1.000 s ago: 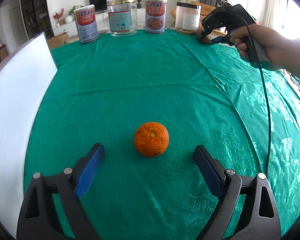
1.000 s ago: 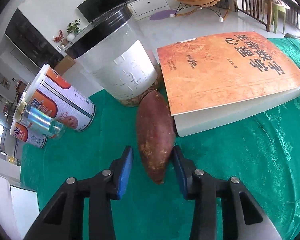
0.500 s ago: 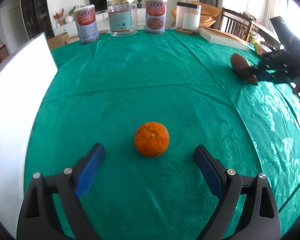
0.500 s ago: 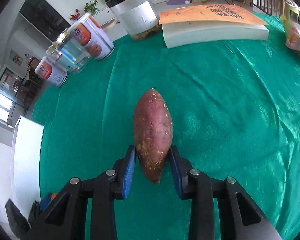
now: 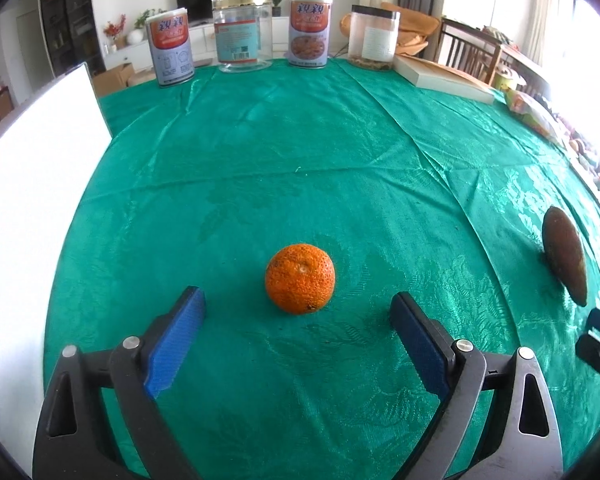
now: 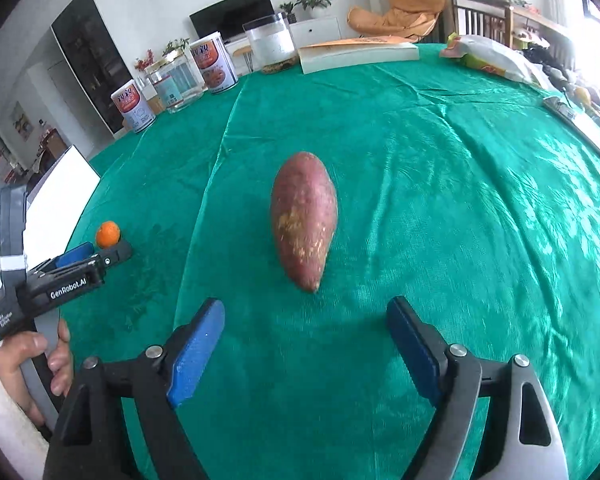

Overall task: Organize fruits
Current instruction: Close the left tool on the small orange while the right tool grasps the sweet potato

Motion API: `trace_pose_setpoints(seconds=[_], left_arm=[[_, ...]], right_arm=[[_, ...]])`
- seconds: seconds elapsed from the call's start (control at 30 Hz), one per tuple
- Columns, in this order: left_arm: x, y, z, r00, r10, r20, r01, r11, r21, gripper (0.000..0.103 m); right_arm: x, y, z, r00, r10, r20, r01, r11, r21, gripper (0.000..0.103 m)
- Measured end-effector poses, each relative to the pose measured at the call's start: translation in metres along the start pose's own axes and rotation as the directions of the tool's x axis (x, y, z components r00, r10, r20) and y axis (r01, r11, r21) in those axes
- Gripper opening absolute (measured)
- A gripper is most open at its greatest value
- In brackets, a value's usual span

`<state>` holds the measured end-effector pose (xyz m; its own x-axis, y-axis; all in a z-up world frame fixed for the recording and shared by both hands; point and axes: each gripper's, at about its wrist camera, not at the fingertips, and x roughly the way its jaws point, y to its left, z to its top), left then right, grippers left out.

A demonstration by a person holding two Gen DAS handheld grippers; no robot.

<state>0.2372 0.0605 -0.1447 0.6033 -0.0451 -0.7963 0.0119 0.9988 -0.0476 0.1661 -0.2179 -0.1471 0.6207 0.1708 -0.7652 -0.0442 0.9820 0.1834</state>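
An orange (image 5: 300, 278) lies on the green tablecloth (image 5: 300, 152), just ahead of my left gripper (image 5: 298, 312), which is open and empty with a blue pad on either side. A reddish sweet potato (image 6: 304, 216) lies on the cloth in front of my right gripper (image 6: 304, 320), which is open and apart from it. The sweet potato also shows at the right edge of the left wrist view (image 5: 564, 260). The orange (image 6: 108, 234) and the left gripper (image 6: 96, 252) show at the left of the right wrist view.
Two printed cans (image 5: 169, 52) (image 5: 309, 32), a glass jar (image 5: 242, 34) and a clear container (image 5: 373, 38) stand along the far edge. A book (image 5: 440, 78) and snack bags (image 6: 492, 58) lie at the far right. A white board (image 5: 28, 184) stands at the left.
My right gripper carried the sweet potato from beside the book to the near part of the cloth, opened and let it go. The left gripper and orange have not moved.
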Motion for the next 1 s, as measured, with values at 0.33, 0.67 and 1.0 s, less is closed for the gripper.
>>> trace_pose_setpoints(seconds=[0.33,0.67,1.0], left_arm=[[-0.017,0.011,-0.015,0.997,-0.071,0.006,0.071,0.997,0.008,0.094],[-0.004,0.01,0.006,0.999,-0.051,-0.008,0.051,0.998,-0.03,0.092],[0.002,-0.002,0.015,1.0,-0.021,-0.008,0.021,0.999,0.025,0.033]], right_arm=[[0.001,0.013,-0.006,0.999,-0.035,-0.026,0.032,0.995,-0.094,0.101],[-0.002,0.013,-0.009,1.0,-0.02,-0.024,0.017,0.996,-0.086,0.103],[-0.004,0.005,-0.007,1.0,0.025,-0.015,-0.026,0.999,-0.043,0.103]])
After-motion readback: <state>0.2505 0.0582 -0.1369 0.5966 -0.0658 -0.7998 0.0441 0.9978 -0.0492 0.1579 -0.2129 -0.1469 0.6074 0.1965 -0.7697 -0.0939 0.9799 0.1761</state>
